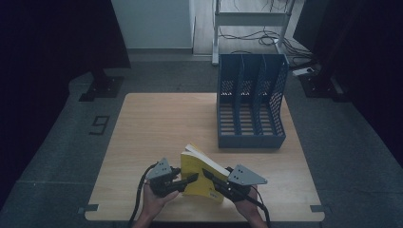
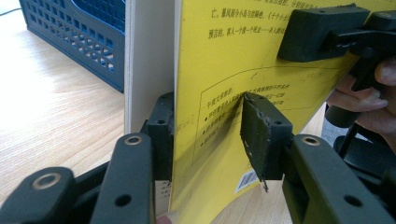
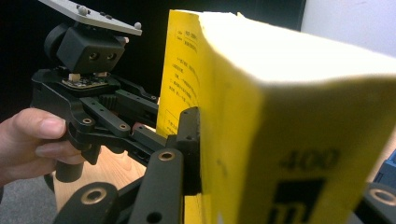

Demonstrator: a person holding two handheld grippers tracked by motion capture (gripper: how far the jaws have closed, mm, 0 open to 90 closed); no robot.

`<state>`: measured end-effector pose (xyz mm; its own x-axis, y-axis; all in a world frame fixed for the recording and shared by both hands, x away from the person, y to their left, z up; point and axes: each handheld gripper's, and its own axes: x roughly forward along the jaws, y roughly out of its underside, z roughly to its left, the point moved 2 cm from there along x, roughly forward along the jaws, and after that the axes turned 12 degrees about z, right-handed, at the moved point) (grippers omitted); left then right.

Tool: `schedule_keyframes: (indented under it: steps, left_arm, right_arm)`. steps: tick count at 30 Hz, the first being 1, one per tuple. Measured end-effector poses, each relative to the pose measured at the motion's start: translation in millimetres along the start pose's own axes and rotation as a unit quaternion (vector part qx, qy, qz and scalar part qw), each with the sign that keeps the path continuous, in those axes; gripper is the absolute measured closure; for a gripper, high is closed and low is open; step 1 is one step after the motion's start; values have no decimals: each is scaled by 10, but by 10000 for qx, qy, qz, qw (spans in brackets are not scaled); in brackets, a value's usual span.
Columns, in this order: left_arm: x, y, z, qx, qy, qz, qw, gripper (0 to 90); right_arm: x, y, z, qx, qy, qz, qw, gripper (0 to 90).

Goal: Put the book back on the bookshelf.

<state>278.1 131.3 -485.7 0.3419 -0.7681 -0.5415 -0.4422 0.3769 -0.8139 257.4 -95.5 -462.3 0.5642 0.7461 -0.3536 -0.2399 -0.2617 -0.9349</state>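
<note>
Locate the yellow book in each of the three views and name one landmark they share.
High view: the yellow book stands at the table's near edge, between both grippers.
Left gripper view: its cover fills the centre, upright.
Right gripper view: it takes up the right half, spine towards the camera.
Shared landmark: the blue file rack, also at upper left and far right.

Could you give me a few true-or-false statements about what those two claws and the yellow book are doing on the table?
1. The yellow book stands upright between both claws. True.
2. The book is already in the blue file rack. False: it is held near the table's front edge, apart from the rack.
3. The right claw is clamped on the book. True.
4. The file rack holds papers. False: its slots look empty.
5. The left claw has a jaw on each side of the book's cover. True.
</note>
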Motion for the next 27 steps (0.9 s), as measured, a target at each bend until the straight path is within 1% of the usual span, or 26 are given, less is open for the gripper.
schedule_keyframes:
  steps: [2, 3, 4, 6, 7, 8, 9, 12, 13, 14, 15, 16, 17, 18, 19, 20, 22, 24, 25, 26, 27]
  left_arm:
    - [5, 2, 4, -1, -13, -12, 10000, 561]
    - [11, 3, 6, -11, -19, -17, 10000, 561]
    - [24, 4, 6, -13, -50, -22, 10000, 535]
    - [33, 5, 4, -10, -89, -18, 10000, 507]
    - [52, 5, -5, 9, -178, -12, 9998, 493]
    - [52, 5, -5, 9, -178, -12, 9998, 487]
    - [67, 5, -6, 4, -206, 4, 9998, 480]
    - [83, 7, -11, -13, -207, 5, 9998, 467]
    - [86, 8, -14, -8, -208, 2, 9998, 467]
    - [84, 7, -17, 7, -191, 6, 9998, 464]
    - [80, 7, -18, 16, -176, 16, 9998, 464]
    - [80, 7, -18, 16, -176, 16, 9998, 466]
    - [76, 6, -25, 38, -155, 34, 9999, 468]
    - [76, 6, -25, 38, -155, 34, 9999, 471]
    - [77, 2, -36, 71, -143, 48, 9999, 474]
    - [77, 2, -36, 71, -143, 48, 9999, 477]
    - [73, 1, -40, 99, -141, 78, 9998, 486]
    - [70, 1, -38, 103, -126, 83, 9998, 490]
    - [70, 1, -36, 110, -120, 85, 9998, 491]
    - [70, 1, -36, 110, -120, 85, 9998, 491]
    - [71, 1, -34, 99, -120, 83, 9998, 493]
  right_arm:
    - [-2, -1, 4, -7, 16, -6, 10000, 733]
    - [-6, -3, 10, -62, 67, -12, 10000, 734]
    - [-13, -9, 36, -192, 199, -7, 9996, 733]
    - [-14, -14, 48, -236, 246, -2, 9994, 734]
    - [-19, -21, 59, -274, 315, -34, 9991, 735]
    - [-19, -21, 59, -274, 315, -34, 9991, 735]
    - [-31, -31, 65, -346, 372, -19, 9987, 735]
    - [-50, -48, 78, -485, 438, 5, 9979, 733]
    - [-50, -48, 78, -485, 438, 5, 9979, 733]
    - [-65, -54, 82, -569, 406, 14, 9976, 728]
    - [-71, -57, 78, -546, 358, -1, 9979, 727]
    - [-71, -57, 78, -546, 358, -1, 9979, 727]
    - [-80, -64, 54, -449, 147, 21, 9989, 713]
    - [-80, -64, 54, -449, 147, 21, 9989, 713]
    - [-85, -64, 36, -347, -28, 26, 9994, 681]
    - [-81, -64, 32, -336, -64, 41, 9994, 667]
    - [-68, -64, 33, -314, -87, 67, 9994, 653]
    - [-50, -62, 38, -295, -70, 98, 9995, 660]
    - [-42, -60, 39, -283, -28, 101, 9995, 688]
    - [-42, -60, 39, -283, -28, 101, 9995, 688]
    - [-36, -59, 35, -240, 50, 87, 9997, 716]
